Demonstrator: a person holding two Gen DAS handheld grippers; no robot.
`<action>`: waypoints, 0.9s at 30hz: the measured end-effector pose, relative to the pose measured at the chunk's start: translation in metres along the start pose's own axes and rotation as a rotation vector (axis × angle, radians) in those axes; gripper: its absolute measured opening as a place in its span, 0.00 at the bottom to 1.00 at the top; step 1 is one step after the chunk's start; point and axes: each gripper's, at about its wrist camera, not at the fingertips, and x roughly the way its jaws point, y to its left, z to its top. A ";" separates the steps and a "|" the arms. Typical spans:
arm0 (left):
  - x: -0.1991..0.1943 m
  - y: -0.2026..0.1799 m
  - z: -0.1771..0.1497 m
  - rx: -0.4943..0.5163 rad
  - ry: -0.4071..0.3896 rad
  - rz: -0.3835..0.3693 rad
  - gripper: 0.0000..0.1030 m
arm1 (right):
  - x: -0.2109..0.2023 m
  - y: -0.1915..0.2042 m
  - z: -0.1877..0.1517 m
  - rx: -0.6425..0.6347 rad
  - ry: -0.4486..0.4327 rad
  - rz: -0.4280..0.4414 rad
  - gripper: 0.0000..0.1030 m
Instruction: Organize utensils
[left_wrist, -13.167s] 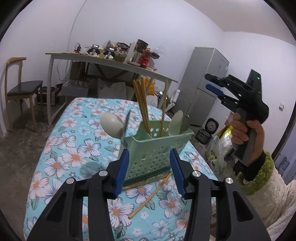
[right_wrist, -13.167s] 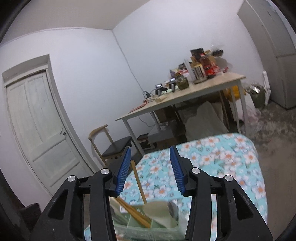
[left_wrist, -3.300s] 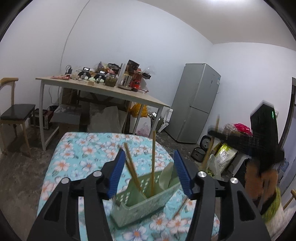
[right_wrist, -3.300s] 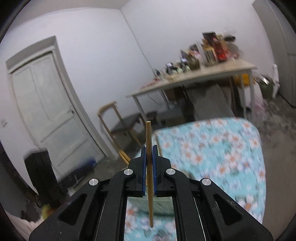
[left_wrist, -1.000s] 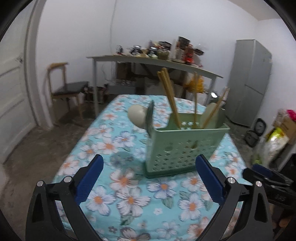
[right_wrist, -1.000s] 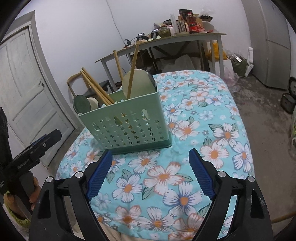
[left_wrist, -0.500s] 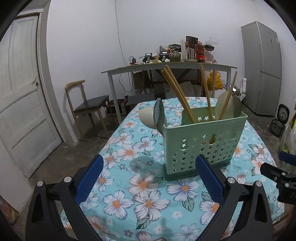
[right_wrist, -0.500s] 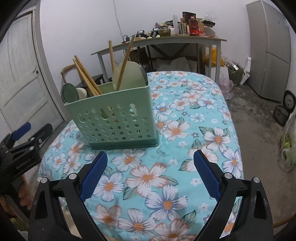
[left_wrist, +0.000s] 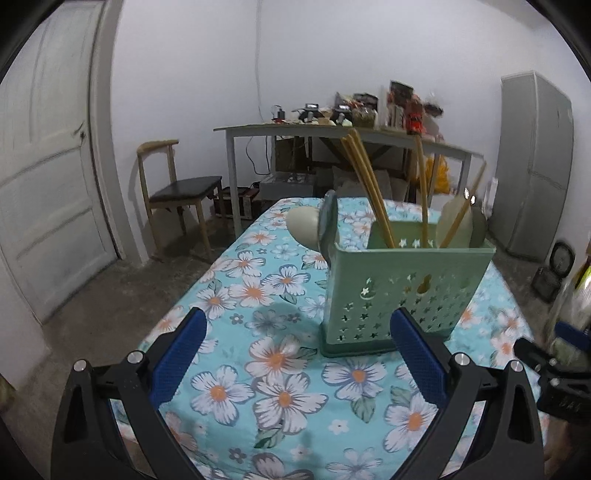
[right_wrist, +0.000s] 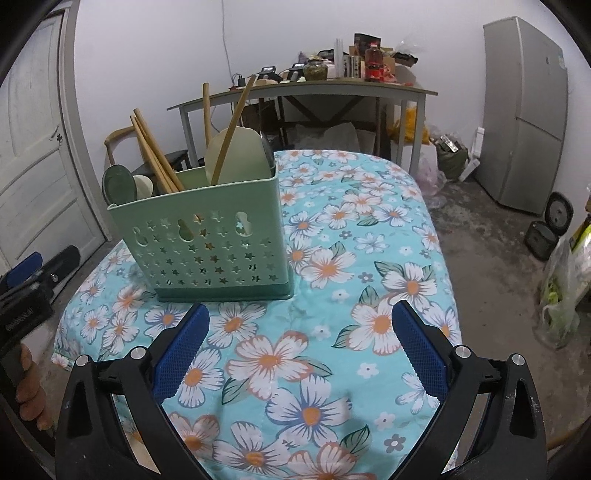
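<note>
- Hovering nearest each lens, the left gripper (left_wrist: 293, 345) and the right gripper (right_wrist: 300, 341) both stood with jaws spread wide and nothing between them; the right one's jaws had just been opening.
- Just beyond the fingertips, the green caddy (right_wrist: 207, 240) stood upright on the desk (right_wrist: 362, 314), its perforated walls facing both cameras.
- Inside it, wooden chopsticks (right_wrist: 157, 155) leaned out at angles beside pale spoons (left_wrist: 304, 229), so the utensils looked already gathered and the task near its end.
- Judged by looks, the caddy was light, stiff plastic that could tip or slide if nudged; its rim or a side wall seemed the safest hold.
- The chopsticks appeared thin, rigid and smooth, best pinched at mid-shaft; the spoons looked slippery and possibly breakable.
- A soft turquoise floral cloth (left_wrist: 280, 391) covered the desk and might bunch under a dragged base.
- Farther back stood a chair (left_wrist: 177, 184), a cluttered work table (right_wrist: 325, 88), a white door (left_wrist: 44, 166) and a grey fridge (right_wrist: 524, 110) on a bare concrete floor.
</note>
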 end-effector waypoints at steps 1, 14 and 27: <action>-0.001 0.003 0.000 -0.027 0.002 0.012 0.95 | -0.001 0.000 0.000 -0.004 -0.003 -0.003 0.92; 0.002 0.019 0.008 -0.027 0.086 0.145 0.95 | -0.020 -0.008 -0.002 0.006 -0.031 -0.064 0.92; 0.001 0.022 0.007 -0.002 0.156 0.182 0.95 | -0.027 -0.020 -0.001 0.024 -0.046 -0.090 0.92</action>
